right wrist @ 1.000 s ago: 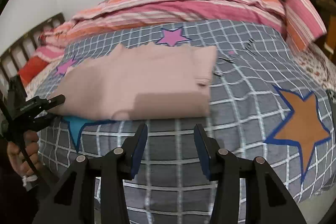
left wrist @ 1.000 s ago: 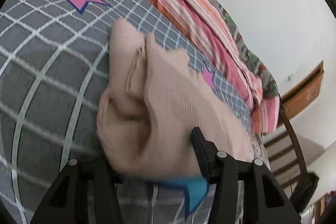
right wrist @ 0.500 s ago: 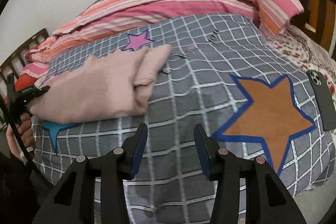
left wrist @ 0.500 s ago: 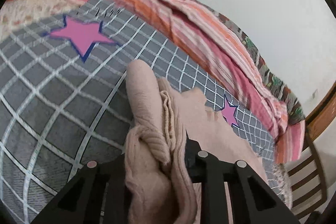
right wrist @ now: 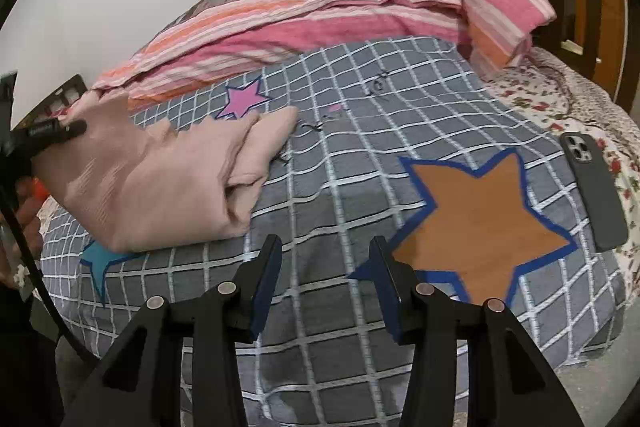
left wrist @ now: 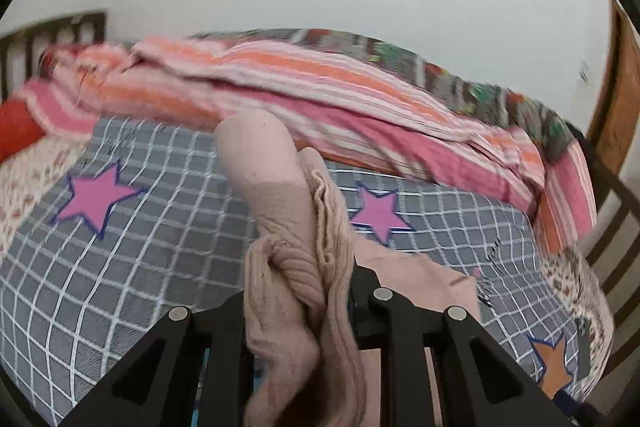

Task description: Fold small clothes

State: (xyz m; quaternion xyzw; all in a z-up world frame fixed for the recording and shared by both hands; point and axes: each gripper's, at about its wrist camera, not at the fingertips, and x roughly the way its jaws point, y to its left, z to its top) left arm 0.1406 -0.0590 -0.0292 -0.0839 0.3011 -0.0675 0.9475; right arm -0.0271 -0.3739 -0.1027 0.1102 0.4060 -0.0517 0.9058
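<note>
Spread over the bed, a grey checked cover [right wrist: 340,195] printed with coloured stars serves as the folding surface, with a heap of striped pink and orange bedding [right wrist: 304,27] along the wall side and a dark phone [right wrist: 596,187] lying near the right edge. On this cover lies the pink garment [right wrist: 160,183], partly folded, its far end resting on the cloth just beside a small pink star. The left gripper [left wrist: 316,291] has just been closing and now pinches a thick bunch of the garment's near edge between its jaws, lifting that end off the cover. The right gripper [right wrist: 326,279] hangs half open over bare cover in front of the orange star, with nothing between its jaws. Judging from this, the fold is carried by one tool alone, so the risk is that the lifted end drags the whole garment across the cover instead of doubling over. The bunched grip holds several layers unevenly; a layer could slip out and leave the fold crooked or creased.
</note>
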